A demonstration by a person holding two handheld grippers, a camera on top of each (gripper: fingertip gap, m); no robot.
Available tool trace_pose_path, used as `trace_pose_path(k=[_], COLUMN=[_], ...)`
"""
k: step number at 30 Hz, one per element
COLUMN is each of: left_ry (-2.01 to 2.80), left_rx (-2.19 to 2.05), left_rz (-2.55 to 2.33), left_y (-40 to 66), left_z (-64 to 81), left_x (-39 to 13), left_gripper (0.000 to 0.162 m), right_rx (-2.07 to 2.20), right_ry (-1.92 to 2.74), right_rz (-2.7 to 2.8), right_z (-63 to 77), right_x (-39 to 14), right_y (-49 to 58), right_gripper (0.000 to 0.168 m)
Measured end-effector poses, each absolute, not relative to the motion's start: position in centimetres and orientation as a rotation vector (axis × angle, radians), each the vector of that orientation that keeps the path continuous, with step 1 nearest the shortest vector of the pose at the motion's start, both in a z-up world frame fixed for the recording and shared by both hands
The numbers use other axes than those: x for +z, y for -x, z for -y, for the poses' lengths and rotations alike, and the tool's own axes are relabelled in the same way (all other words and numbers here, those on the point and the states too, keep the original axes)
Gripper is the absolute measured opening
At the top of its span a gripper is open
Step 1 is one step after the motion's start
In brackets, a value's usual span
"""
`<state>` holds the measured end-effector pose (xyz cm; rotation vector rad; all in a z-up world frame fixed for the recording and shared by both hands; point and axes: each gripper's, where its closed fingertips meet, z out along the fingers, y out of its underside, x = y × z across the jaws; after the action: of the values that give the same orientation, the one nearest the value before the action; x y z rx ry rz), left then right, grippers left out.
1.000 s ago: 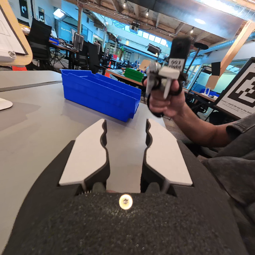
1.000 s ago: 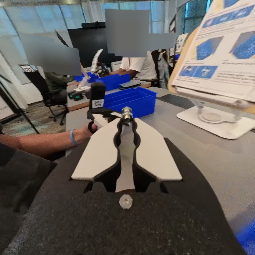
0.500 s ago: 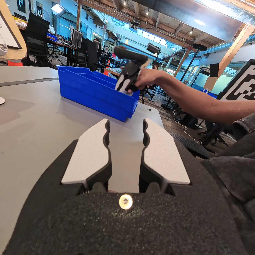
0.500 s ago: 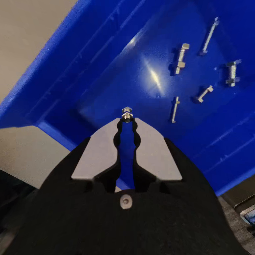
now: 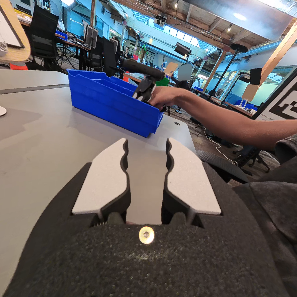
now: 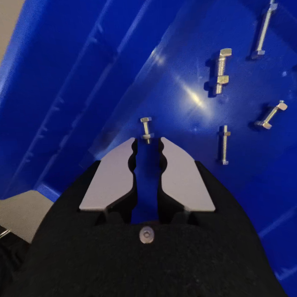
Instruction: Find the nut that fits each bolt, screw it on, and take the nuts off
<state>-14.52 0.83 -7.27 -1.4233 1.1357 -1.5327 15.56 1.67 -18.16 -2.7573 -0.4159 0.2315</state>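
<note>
My right gripper (image 6: 148,139) is open and points down into the blue bin (image 6: 64,80). A small bolt with a nut on its thread (image 6: 146,128) sits free on the bin floor just beyond the fingertips, not gripped. Several other bolts with nuts lie to the right, such as a thick one (image 6: 221,70), a thin one (image 6: 224,144) and a long one (image 6: 263,29). My left gripper (image 5: 147,139) is open and empty over the grey table (image 5: 40,144), short of the bin (image 5: 104,102). The right gripper (image 5: 143,93) shows there at the bin's right end.
The person's forearm (image 5: 217,115) reaches across from the right to the bin. A wooden document stand (image 5: 14,40) is at the far left. A board with a black and white marker (image 5: 286,104) stands at the right. The table's right edge is near the bin. The tips of one gripper are about 30 cm away from the tips of the other.
The right gripper swung from upright down into the bin, then opened and let go of the bolt with its nut, which now rests in the bin. The left gripper stayed open.
</note>
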Motion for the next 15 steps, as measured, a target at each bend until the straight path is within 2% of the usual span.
trace_pose_path(k=[3, 8, 15], left_ry=[1.466, 1.607, 1.723], left_rx=[-1.471, -1.309, -0.952], left_rz=[-1.140, -1.074, -0.978], left_y=[14.1, 12.9, 9.4], left_z=[-1.1, -2.3, -0.1], left_x=[-8.1, -10.1, -10.3], left_gripper=[0.044, 0.044, 0.047], right_rx=[0.176, 0.025, -0.216], right_ry=[2.632, 2.148, 1.611], right_rz=[0.336, 0.210, 0.016], right_z=[-0.4, 2.2, 7.8], right_x=[-15.5, -8.3, -4.3], right_y=[-16.2, -16.4, -18.3], right_gripper=[0.029, 0.035, 0.031])
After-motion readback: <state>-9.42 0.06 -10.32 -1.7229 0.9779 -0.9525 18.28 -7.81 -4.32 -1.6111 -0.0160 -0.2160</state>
